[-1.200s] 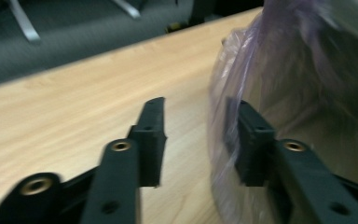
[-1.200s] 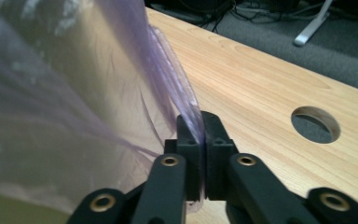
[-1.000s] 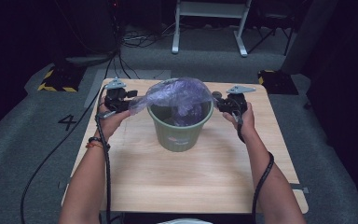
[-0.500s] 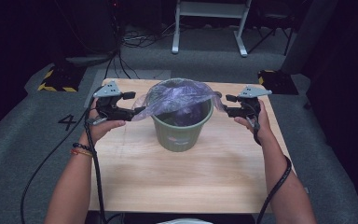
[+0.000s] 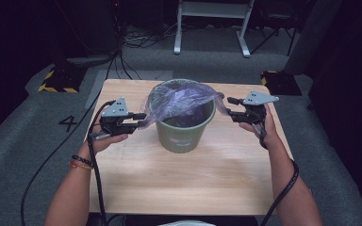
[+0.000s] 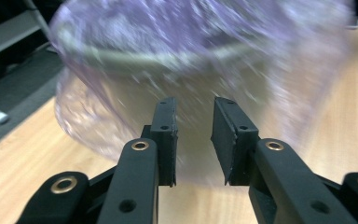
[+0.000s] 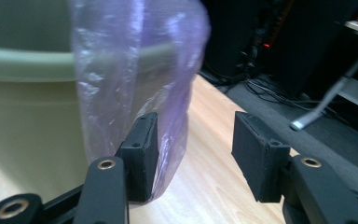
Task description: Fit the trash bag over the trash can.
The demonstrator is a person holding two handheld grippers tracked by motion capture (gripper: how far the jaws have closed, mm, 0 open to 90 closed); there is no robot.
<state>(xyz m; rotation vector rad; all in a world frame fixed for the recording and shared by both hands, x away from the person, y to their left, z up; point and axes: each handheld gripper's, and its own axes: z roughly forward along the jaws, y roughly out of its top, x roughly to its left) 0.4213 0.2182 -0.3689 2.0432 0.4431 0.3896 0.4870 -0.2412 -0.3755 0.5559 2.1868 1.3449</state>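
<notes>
A: Right, where's the bin (image 5: 185,129)?
B: Upright on the table (image 5: 188,183), near the middle of the far edge. Purple bag (image 5: 181,100) lines it, film draped over the rim on both sides.

A: Left gripper (image 5: 140,121)?
B: Level, just left of the bin, tips at the bag's left flap. Its jaws have just been closing. In the left gripper view the pads (image 6: 168,135) stand apart with a clear gap; the bag (image 6: 205,65) hangs right ahead, blurred. Can't tell if any film sits between them. Not pinching.

A: Right gripper (image 5: 230,107)?
B: Just right of the bin, pointing at it. Its jaws have just been closing a little too. In the right gripper view they're spread wide; a strip of bag (image 7: 135,93) hangs down against the inner face of the left pad (image 7: 142,154), the other pad clear of it. Touching, not clamped. Bin wall (image 7: 28,112) is just behind the film.

A: Hands?
B: Both over the table, one each side of the bin, well apart.
</notes>
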